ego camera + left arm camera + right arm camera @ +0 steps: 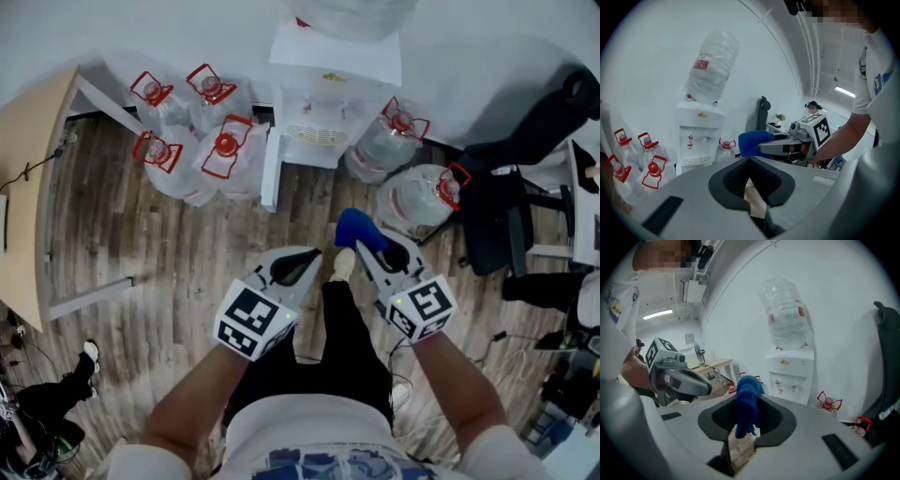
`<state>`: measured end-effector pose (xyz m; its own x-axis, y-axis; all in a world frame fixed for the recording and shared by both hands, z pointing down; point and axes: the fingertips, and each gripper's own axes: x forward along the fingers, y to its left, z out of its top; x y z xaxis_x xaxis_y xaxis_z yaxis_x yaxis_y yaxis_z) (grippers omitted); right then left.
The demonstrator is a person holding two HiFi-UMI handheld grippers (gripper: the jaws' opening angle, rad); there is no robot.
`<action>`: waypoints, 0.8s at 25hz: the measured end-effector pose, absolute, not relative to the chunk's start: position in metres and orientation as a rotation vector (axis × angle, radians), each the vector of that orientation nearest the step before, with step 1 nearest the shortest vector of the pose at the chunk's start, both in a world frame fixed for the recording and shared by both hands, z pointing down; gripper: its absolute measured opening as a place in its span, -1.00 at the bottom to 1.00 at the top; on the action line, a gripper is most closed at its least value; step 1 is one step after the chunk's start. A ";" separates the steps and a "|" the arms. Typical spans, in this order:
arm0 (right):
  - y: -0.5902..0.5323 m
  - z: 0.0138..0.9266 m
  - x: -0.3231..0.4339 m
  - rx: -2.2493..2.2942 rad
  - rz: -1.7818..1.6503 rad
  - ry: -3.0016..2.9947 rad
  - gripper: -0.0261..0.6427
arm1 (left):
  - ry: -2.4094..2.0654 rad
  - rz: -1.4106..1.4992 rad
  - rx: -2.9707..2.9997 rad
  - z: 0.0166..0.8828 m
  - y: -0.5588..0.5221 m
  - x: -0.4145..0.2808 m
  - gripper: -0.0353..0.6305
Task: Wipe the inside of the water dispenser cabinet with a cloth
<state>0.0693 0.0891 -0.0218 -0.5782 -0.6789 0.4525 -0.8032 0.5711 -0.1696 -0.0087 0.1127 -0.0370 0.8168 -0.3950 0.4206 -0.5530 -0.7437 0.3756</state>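
Indeed, the right gripper's [748, 398] own view shows it clamping cloth [746, 414].

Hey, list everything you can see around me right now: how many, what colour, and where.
Water dispenser: one, white, against the wall ahead.
Bottle: one, clear with a red label, upside down on the dispenser.
Water jugs: six, clear with red caps and handles, on the floor; four left of the dispenser, two right.
Table: one, light wood, far left.
Office chair: one, black, right.
Floor: grey-brown wood planks.
Cloth: one, blue, in the right gripper.
Left gripper: grey, fingers together, empty.
Right gripper: grey, fingers shut on the cloth.
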 end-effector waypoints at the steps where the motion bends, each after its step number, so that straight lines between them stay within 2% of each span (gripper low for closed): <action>1: 0.076 -0.006 0.070 1.203 0.520 -2.469 -0.66 | -0.716 0.426 2.497 -0.025 0.102 -0.006 -0.89; 12: -0.072 0.222 0.095 1.120 0.458 -2.479 -0.66 | -0.868 0.385 2.427 0.160 0.001 0.045 -0.89; 20: -0.140 0.395 0.093 1.032 0.366 -2.465 -0.66 | -0.879 0.360 2.422 0.295 -0.046 0.069 -0.89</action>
<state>0.0934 -0.1404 0.3947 -0.6243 -0.6068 0.4920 -0.7236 0.6866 -0.0714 0.0695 -0.0463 0.2955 0.7523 -0.5132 0.4131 -0.6556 -0.6456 0.3917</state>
